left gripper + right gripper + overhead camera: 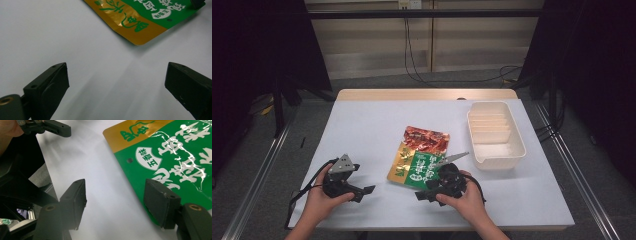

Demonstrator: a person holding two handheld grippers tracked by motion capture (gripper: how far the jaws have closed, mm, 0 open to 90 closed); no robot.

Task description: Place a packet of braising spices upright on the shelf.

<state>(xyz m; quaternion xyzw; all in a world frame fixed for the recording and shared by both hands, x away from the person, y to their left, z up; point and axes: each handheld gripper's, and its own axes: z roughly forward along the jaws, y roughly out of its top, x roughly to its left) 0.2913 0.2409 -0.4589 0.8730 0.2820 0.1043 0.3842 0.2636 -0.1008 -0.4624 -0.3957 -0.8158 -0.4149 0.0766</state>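
Overhead, a person is sitting at a white table [362, 130], holding tongs in each hand. A green, gold and red snack pouch [419, 155] is lying flat mid-table, with an empty cream tray [512, 150] to its right. Left tongs [368, 190] are gaping apart over bare table near the pouch's corner. Right tongs [113, 202] are also apart, straddling the pouch's edge. Likely a pickup is starting; next, closing on that edge.

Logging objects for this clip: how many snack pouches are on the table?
1. The snack pouch lies flat near the table's middle, left of the white plastic bin, its near edge by the right tongs. Nothing suggests another hidden one.
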